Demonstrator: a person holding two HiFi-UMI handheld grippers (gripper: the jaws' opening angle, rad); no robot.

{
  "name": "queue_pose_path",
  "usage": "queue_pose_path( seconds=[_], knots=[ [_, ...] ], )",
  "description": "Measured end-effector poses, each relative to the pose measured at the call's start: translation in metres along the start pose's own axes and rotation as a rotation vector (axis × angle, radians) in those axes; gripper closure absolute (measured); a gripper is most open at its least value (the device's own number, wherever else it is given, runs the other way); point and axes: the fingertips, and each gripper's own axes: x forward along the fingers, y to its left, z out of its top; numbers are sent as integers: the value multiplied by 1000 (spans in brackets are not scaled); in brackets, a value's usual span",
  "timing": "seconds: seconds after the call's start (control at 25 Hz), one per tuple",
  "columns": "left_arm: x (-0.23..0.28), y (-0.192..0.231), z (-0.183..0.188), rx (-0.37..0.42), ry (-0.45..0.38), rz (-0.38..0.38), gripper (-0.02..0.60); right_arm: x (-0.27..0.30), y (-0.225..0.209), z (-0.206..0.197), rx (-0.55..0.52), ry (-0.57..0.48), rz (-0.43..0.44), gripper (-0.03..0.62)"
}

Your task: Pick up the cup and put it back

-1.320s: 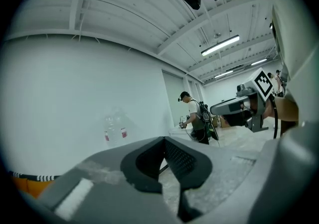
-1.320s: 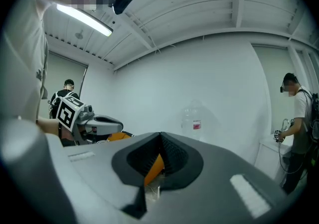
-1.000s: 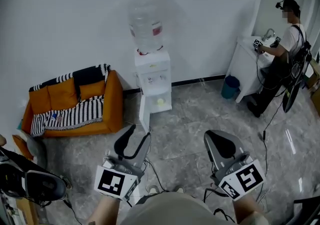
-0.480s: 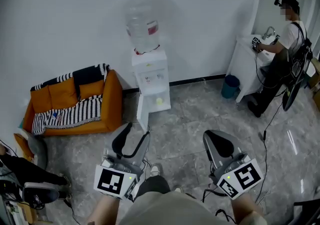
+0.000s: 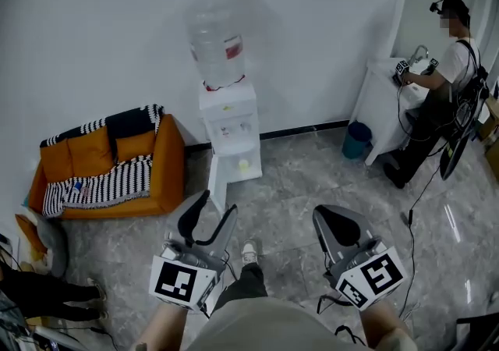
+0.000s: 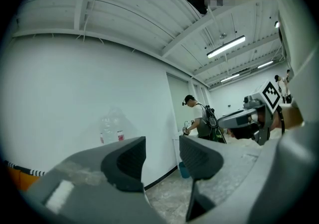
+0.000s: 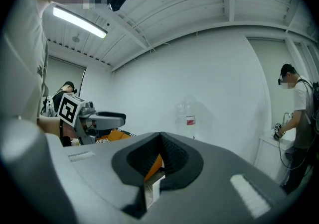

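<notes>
Head view: a person faces a water dispenser (image 5: 230,127), judged the approach step. The left tool (image 5: 218,203) has just been opening its jaws, nothing between them; the right tool (image 5: 323,217) is clenched, empty. The likely cup (image 5: 244,164) sits in the dispenser's open cabinet; next, step closer

Bright, even light; fisheye-warped, dark corners

Left gripper (image 5: 217,209) has just been opening its jaws wider, with nothing between them. A shoe (image 5: 249,251) on a dark trouser leg (image 5: 240,285) now pokes out just right of it, further forward than before. The water dispenser (image 5: 228,132) ahead of it slides a bit left in the head view. The dark shape (image 5: 43,299) off to its left sinks toward the corner.
</notes>
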Motion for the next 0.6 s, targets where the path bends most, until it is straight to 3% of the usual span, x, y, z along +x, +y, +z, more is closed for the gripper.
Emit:
queue_pose_path(
  seconds=[0.28, 0.6],
  knots=[
    [55, 49, -18, -8, 17, -3, 376, 66, -31, -8, 12, 30, 5, 591],
    [135, 134, -39, -49, 54, -17, 376, 177, -73, -9, 36, 83, 5, 591]
  ],
)
